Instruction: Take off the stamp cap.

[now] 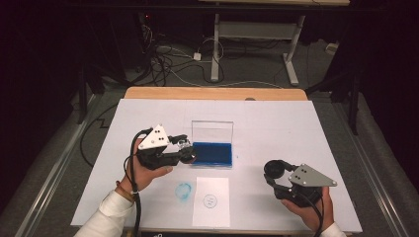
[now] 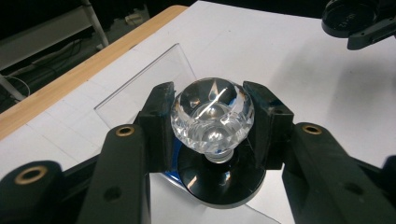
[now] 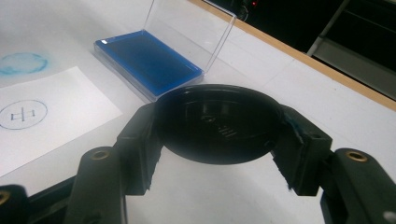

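A white sheet-covered table (image 1: 276,123) carries a blue ink pad in a clear hinged plastic case (image 1: 212,153), its lid propped upright, probably for access. Nearer the person lies a white paper slip with a printed circle (image 1: 211,201), beside a smudged blue ring (image 1: 184,191). The left gripper (image 2: 212,122) pinches a faceted clear-knobbed stamp with a black round base (image 2: 212,114) at the pad's left edge, likely inking. The right gripper (image 3: 217,133) clamps a glossy black round cap (image 3: 217,122), kept aside.
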Motion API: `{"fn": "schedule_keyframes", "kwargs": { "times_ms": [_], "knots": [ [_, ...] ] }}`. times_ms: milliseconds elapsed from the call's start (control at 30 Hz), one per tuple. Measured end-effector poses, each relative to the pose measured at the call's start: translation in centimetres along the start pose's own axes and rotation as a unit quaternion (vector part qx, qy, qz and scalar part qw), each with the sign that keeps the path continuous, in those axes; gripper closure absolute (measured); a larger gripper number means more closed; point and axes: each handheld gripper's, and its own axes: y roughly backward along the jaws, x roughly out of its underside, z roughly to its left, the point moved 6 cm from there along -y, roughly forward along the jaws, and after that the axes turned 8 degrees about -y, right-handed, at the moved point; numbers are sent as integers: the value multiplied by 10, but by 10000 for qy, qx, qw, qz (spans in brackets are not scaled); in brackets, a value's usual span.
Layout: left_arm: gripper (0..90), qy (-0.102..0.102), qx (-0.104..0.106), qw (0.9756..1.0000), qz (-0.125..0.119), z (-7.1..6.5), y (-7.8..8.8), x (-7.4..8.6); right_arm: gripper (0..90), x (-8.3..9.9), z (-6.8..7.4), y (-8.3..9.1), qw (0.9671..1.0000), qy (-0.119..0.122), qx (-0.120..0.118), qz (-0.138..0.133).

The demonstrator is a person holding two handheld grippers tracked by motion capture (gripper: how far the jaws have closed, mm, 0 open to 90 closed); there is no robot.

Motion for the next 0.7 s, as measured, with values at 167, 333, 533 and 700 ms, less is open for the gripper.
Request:
{"fn": "schedule_keyframes", "kwargs": {
  "times_ms": [167, 333, 533, 700],
  "knots": [
    [546, 9, 0, 10000, -10, 1, 1, 0, 387, 4, -3, 4, 10000, -32, 34, 15],
    [546, -60, 32, 10000, -14, -1, -2, -5, 387, 6, -5, 6, 9999, -92, 44, -1],
    [545, -131, 117, 9998, 26, -3, -10, -12, 387, 6, -6, 6, 9999, -141, 51, 4],
    [546, -134, 159, 9998, 11, 0, -14, -19, 387, 6, -6, 4, 9999, -101, 29, 30]
  ]
}}
